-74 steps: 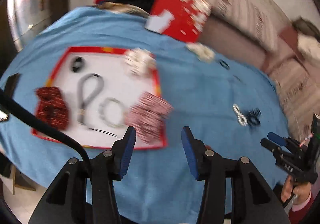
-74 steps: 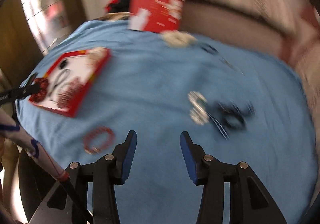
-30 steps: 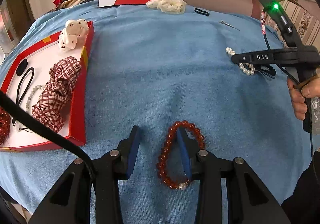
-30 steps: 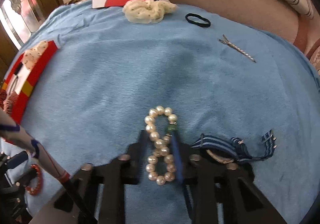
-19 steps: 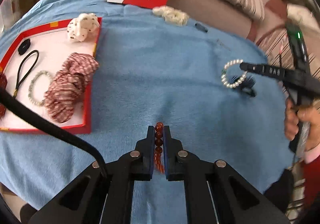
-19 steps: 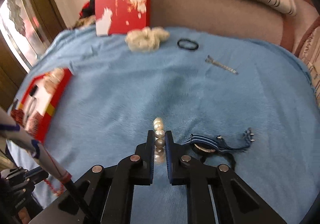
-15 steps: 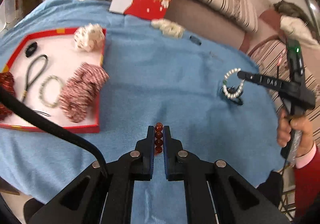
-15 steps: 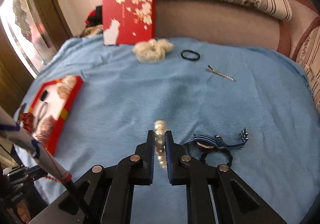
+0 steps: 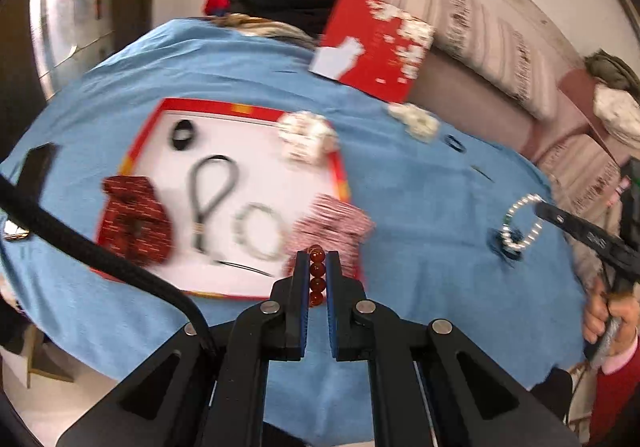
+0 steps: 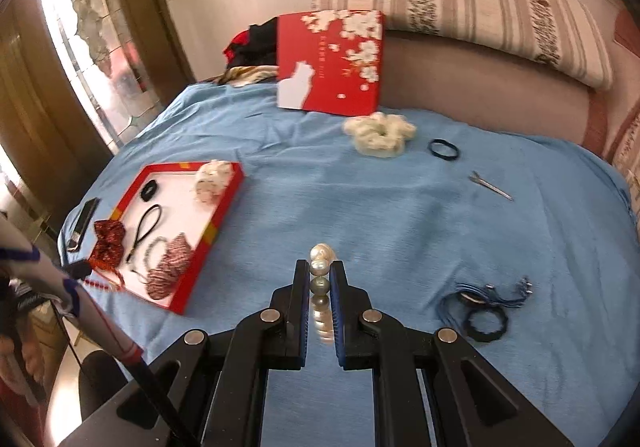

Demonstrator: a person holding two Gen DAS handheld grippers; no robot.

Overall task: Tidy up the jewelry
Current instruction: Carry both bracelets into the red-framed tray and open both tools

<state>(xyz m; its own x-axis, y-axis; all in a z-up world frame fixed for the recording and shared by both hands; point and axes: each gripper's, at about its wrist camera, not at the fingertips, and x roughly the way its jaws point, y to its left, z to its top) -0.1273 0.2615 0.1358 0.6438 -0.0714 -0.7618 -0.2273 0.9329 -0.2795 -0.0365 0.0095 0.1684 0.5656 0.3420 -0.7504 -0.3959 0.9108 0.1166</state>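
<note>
- Currently both grippers were loaded: left gripper was pinched on the red bead bracelet, right gripper was pinched on the pearl bracelet, jaws nearly together on the beads in each case.
- Both bracelets looked clear of the blue cloth; the pearl loop hung free in the left wrist view.
- Key relation: red tray lay ahead and slightly left of the left gripper, near edge just beyond its tips.
- From the right gripper the tray sat well off to the left, cloth between.
- Judgement: left was nearer, so it should drop first.
- Tray's long axis ran away from the left gripper; bare floor sat mid-tray, between the plaid scrunchie and the dark cord loop.
</note>
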